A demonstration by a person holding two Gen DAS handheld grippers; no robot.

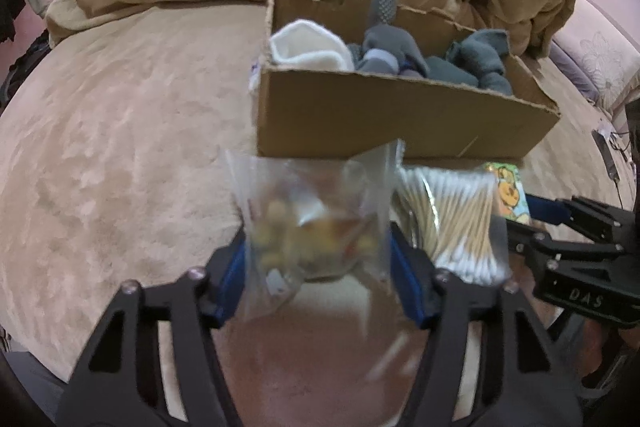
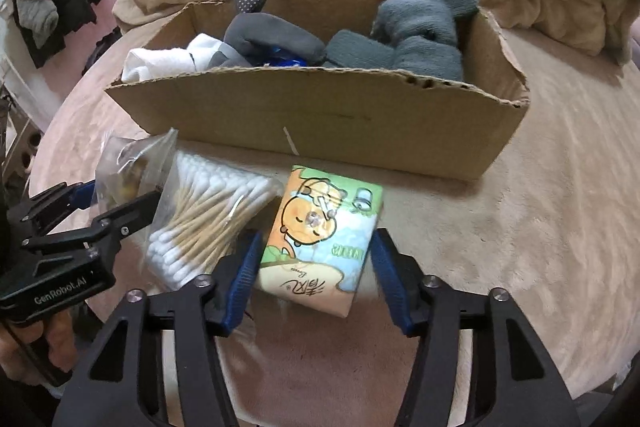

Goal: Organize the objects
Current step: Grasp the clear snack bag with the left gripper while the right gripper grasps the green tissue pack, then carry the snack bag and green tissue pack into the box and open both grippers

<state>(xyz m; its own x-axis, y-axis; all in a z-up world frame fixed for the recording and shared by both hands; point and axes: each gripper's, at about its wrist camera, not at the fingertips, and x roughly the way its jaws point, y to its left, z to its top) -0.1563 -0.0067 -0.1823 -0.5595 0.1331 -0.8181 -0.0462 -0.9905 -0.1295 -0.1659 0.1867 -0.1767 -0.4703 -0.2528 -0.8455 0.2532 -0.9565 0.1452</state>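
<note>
Looks like the sorting is partway there. The cardboard box (image 2: 320, 123) on the beige blanket (image 2: 540, 227) is already holding a white sock (image 2: 160, 61) and a bunch of grey socks (image 2: 416, 27), but three small things are sitting outside it, just in front.

The left gripper (image 1: 316, 247) is pinching a clear zip bag of small bits (image 1: 316, 223), lifting it in front of the box wall. The right gripper (image 2: 316, 267) is spread wide, straddling the cartoon tissue pack (image 2: 320, 239) without squeezing it yet. The bag of cotton swabs (image 2: 204, 223) is lying untouched between them, so I'd guess that's last.
</note>
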